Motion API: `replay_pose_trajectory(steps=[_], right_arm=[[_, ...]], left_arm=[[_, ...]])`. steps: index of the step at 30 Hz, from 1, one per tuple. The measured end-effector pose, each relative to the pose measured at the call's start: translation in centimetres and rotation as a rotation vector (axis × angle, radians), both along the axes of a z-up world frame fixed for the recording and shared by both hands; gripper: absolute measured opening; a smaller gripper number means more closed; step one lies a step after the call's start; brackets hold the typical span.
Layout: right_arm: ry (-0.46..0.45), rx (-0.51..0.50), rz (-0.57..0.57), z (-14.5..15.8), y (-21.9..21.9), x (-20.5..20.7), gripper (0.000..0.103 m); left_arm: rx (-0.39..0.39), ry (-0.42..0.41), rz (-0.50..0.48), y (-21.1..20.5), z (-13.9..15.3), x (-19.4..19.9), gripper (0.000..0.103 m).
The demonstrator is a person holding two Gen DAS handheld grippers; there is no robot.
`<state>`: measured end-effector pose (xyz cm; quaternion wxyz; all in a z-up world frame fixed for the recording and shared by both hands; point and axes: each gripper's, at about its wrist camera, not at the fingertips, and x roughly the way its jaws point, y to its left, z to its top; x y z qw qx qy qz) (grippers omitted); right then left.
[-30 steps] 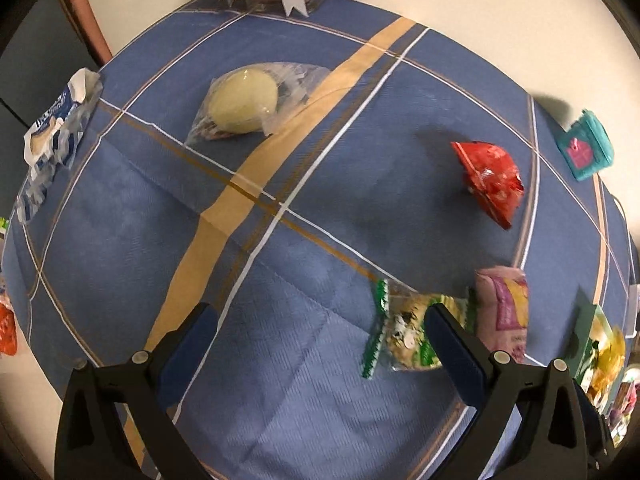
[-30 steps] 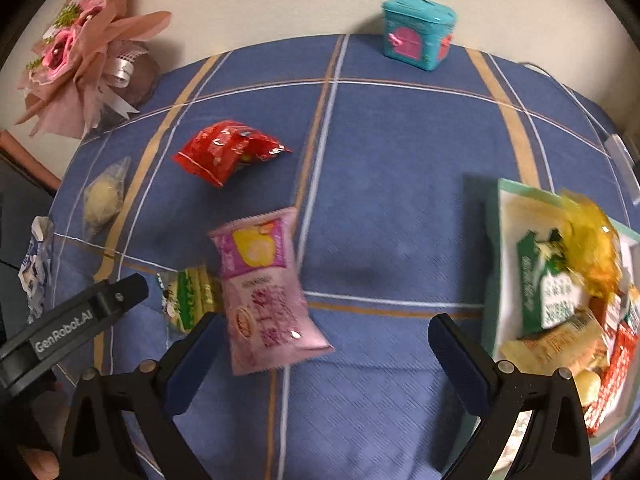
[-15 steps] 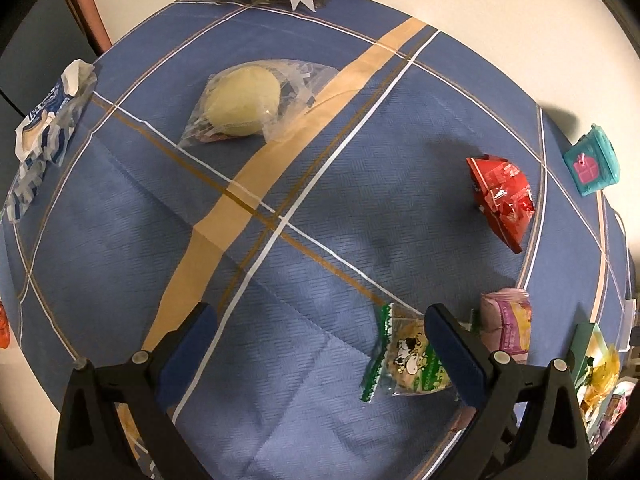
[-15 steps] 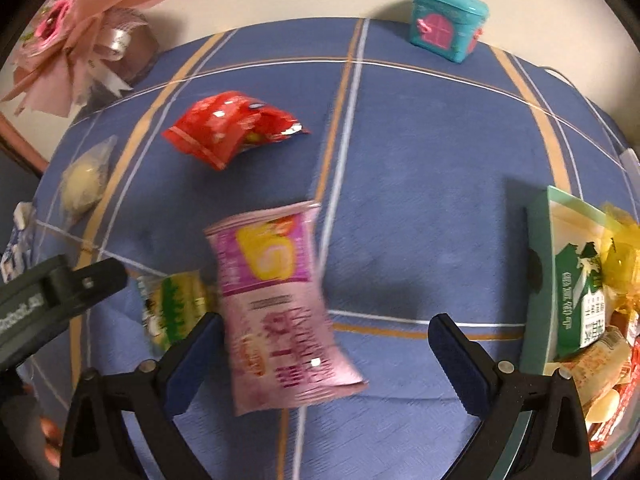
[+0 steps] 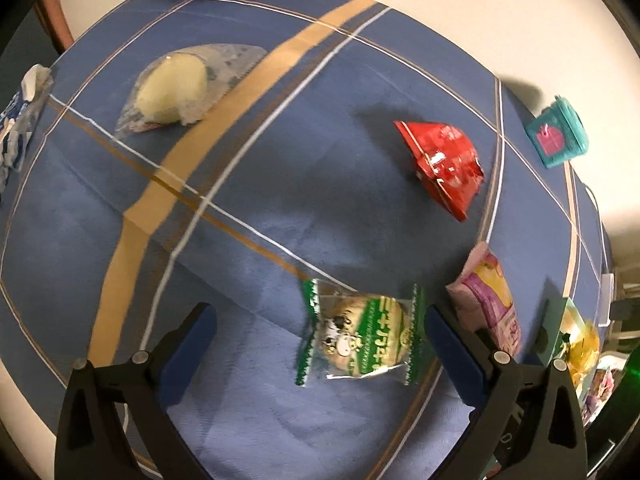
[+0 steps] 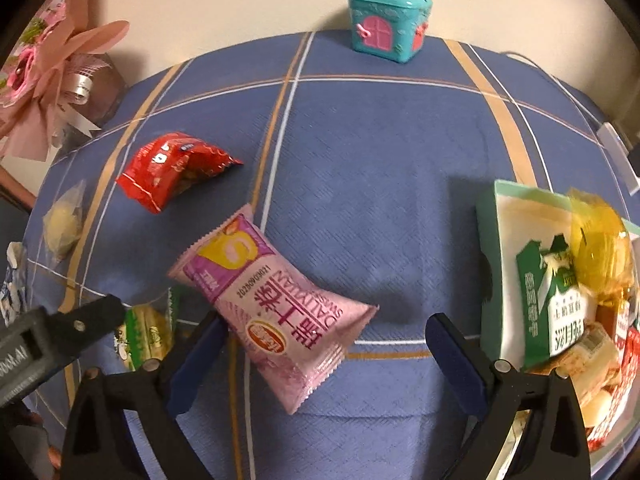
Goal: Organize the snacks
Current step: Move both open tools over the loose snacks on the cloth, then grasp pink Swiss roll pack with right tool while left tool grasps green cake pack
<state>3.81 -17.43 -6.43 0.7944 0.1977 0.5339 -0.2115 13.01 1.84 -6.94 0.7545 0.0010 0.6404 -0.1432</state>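
Between the spread fingers of the right gripper (image 6: 322,346) lies the pink snack packet (image 6: 276,312), ungripped.

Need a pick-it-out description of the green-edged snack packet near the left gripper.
On the blue plaid tablecloth, look between the left gripper's open fingers. The small clear packet with green zigzag edges lies flat there, beside the pink pillow-shaped snack bag. Only it has a cartoon cow and a round biscuit visible inside.

Teal toy house (image 6: 389,28) and pink bouquet (image 6: 52,80) at the blue tablecloth's (image 6: 380,200) far edge.
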Motion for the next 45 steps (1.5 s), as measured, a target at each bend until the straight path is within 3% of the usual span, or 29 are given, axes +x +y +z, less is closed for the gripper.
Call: replay_pose_trajectory(steps=[11, 16, 21, 35, 37, 41, 42, 45], right_arm=[[-0.018, -0.084, 0.098, 0.3, 1.2, 3.4, 0.096], [-0.039, -0.060, 0.117, 0.1, 1.5, 3.7, 0.080], [-0.047, -0.012, 0.111, 0.0, 1.3, 3.1, 0.051], [-0.005, 0.057, 0.003, -0.7, -1.6, 1.1, 0.047], [0.000, 0.060, -0.001, -0.8, -1.7, 1.0, 0.047], [0.007, 0.058, 0.004, -0.8, -1.8, 1.1, 0.047], [0.009, 0.056, 0.004, -0.8, -1.8, 1.1, 0.047], [0.010, 0.062, 0.005, -0.7, -1.7, 0.9, 0.044]], left_arm=[[-0.008, 0.037, 0.018, -0.8, -1.2, 0.2, 0.103], [-0.003, 0.028, 0.018, -0.2, -1.4, 1.1, 0.103], [-0.004, 0.035, 0.004, -1.0, -1.3, 1.4, 0.103], [0.026, 0.041, -0.033, -5.3, -2.3, -0.8, 0.101], [0.035, 0.047, -0.037, -5.7, -2.8, -0.9, 0.092], [0.070, 0.019, -0.042, -6.5, -3.1, -1.3, 0.084], [0.077, 0.008, -0.042, -7.0, -3.1, -1.6, 0.075], [0.077, -0.011, -0.049, -7.7, -2.3, -1.5, 0.065]])
